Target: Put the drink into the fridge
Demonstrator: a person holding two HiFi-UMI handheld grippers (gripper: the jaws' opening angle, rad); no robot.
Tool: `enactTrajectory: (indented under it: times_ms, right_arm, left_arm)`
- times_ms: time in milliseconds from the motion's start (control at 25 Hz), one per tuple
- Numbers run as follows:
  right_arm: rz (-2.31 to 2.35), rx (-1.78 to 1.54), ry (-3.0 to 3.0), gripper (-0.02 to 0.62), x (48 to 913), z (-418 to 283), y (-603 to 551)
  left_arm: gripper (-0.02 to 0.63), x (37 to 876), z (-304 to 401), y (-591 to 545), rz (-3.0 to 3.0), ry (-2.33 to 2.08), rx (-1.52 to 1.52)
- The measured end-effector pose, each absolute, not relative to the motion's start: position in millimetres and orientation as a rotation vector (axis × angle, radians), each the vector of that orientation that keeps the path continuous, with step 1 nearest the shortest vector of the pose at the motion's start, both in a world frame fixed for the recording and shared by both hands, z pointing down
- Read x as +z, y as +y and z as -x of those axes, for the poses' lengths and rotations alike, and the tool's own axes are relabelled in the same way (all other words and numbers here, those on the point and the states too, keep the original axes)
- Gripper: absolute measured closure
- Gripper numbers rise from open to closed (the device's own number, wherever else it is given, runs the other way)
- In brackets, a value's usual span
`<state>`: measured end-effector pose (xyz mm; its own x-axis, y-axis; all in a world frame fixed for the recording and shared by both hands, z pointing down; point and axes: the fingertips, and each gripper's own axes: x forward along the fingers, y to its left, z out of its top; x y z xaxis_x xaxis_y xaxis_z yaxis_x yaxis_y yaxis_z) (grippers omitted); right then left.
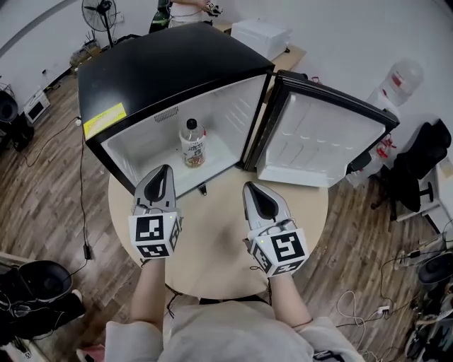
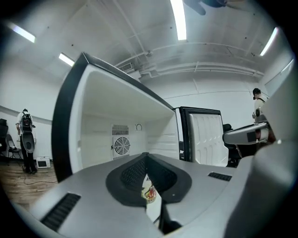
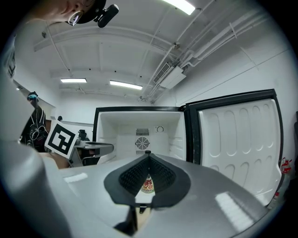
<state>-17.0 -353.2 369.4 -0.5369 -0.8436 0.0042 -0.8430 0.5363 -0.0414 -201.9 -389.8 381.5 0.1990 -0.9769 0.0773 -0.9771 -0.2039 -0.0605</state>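
White-labelled drink (image 1: pixel 192 143) upright inside open fridge (image 1: pixel 163 71); left claw (image 1: pixel 166 170), right claw (image 1: pixel 250 187) both clenched, empty.

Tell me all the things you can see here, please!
fridge: one, black outside and white inside, on the far side of the table
fridge door: one, white inside, swung open to the right
drink bottle: one, clear with a white and red label, standing inside the fridge
table: one, pale, round, under the fridge
fan: one, black, far left on the floor
white box: one, behind the fridge
water jug: one, clear, far right
chair: one, black, right of the door
left claw: one, grey, shut, empty, over the table
right claw: one, grey, shut, empty, over the table
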Motion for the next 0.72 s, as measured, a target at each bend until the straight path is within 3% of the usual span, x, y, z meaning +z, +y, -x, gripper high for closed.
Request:
enactTrajectory:
  times_ms: [720]
  right_arm:
    - [1.487, -0.012, 2.705, 0.584, 348.8, 32.1, -289.1]
  left_arm:
    - [0.598, 347.1, 227.1, -267.3, -2.447, -2.036, 0.023]
